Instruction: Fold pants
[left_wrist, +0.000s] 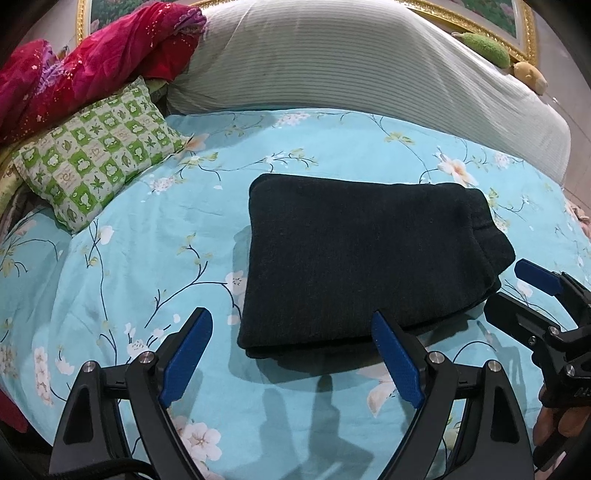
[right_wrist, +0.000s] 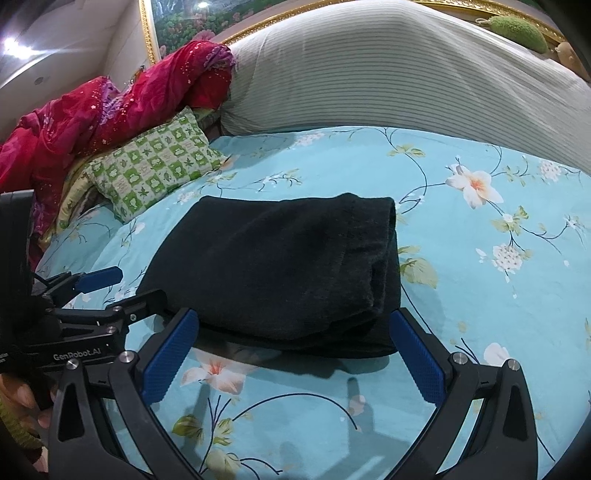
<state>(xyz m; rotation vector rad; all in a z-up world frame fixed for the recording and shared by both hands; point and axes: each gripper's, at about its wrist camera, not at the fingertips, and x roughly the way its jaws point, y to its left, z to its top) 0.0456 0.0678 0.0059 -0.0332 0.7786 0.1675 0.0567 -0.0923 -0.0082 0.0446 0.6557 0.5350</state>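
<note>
The pants (left_wrist: 365, 262) lie on the bed (left_wrist: 155, 240), folded into a thick dark block in the middle of both views. The block's long side runs left to right across the frame.

The left hand-held gripper (left_wrist: 291, 354) sits at the bottom of its view, just in front of the block's near edge. Its jaws are spread wide and hold nothing. Its right finger looks like it touches the near edge, but I cannot be sure.

The right hand-held gripper (right_wrist: 295, 354) is also at the bottom of its view, right by the near edge. Its jaws are spread wide and empty too. The block's near edge sits between its two fingers. Both are about as close to the pants.

The folded ends stack up at the right side of the block, so that side looks thicker. The cloth looks soft, fuzzy and heavy, like knit. The bed sheet is thin, smooth and blue with flowers. The fold looks nearly done.
</note>
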